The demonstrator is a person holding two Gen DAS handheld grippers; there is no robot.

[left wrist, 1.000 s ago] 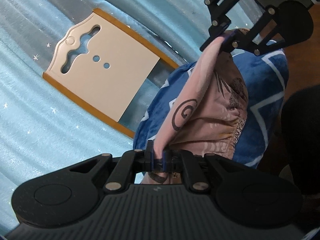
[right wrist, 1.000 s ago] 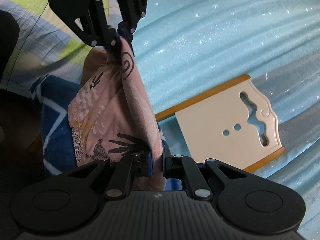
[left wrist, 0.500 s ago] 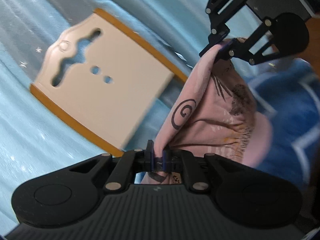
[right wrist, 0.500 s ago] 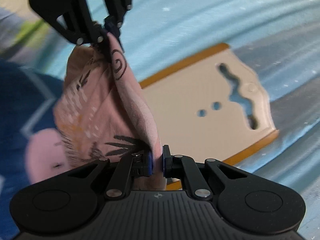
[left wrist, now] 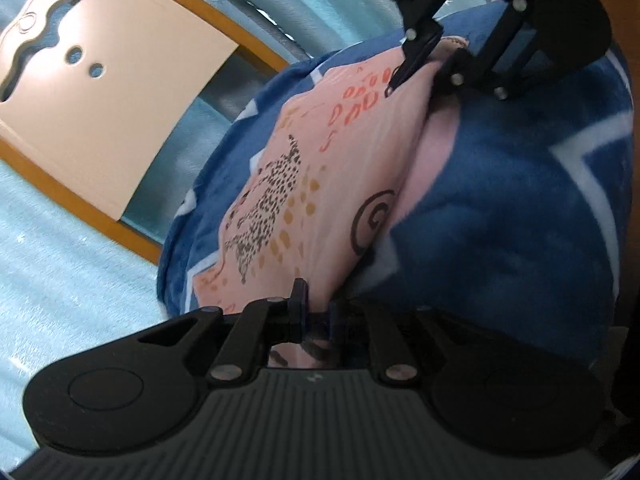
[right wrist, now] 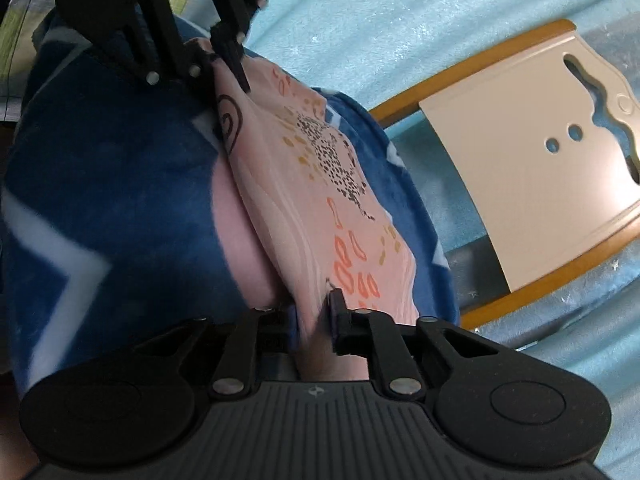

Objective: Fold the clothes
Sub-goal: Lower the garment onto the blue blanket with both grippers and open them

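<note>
A pink patterned garment (left wrist: 304, 184) (right wrist: 320, 184) lies folded on a blue blanket (left wrist: 500, 208) (right wrist: 112, 184). My left gripper (left wrist: 318, 316) (right wrist: 218, 66) is shut on the garment's near edge at the bottom of the left wrist view. At the opposite end, my right gripper (right wrist: 314, 318) (left wrist: 434, 62) has its fingers slightly parted, with the garment's edge still lying between them. Both grippers sit low, close to the blanket.
A cream chair back (left wrist: 100, 92) (right wrist: 532, 168) with a wooden frame stands beside the blanket. Light blue star-print fabric (left wrist: 60, 300) (right wrist: 400, 20) fills the background. A checked cloth (right wrist: 24, 20) shows at the far corner.
Both grippers came down and laid the hanging garment flat on the blue blanket. The right gripper's fingers have spread a little.
</note>
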